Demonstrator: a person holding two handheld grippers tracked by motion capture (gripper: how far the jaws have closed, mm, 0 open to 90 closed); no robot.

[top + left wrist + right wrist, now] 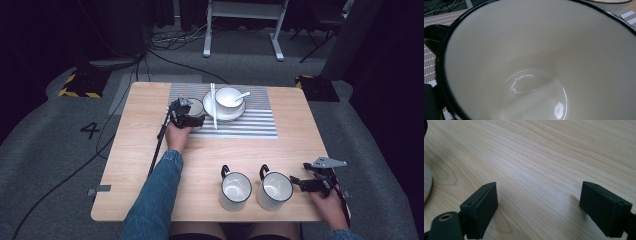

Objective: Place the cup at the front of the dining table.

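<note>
Two mugs (255,189) crowd the near edge; table (210,155) middle lies open.

On the table (150,150), a striped mat (250,122) lies at the far middle. On the mat sits a plate (210,111) with a bowl (229,97) in it and a spoon (243,95) in the bowl; chopsticks (214,105) lie across the plate's left side. A mug (196,106) stands left of the plate, at the left gripper (187,119). Two mugs (235,190) stand side by side at the near edge, with the right gripper (300,183) just right of them.

We saw a pale wood-grain table (150,150), a grey-and-white striped mat (260,125) on it, white black-rimmed mugs (235,190) nearer than the mat, black grippers (539,207), a blue denim sleeve (155,195).
</note>
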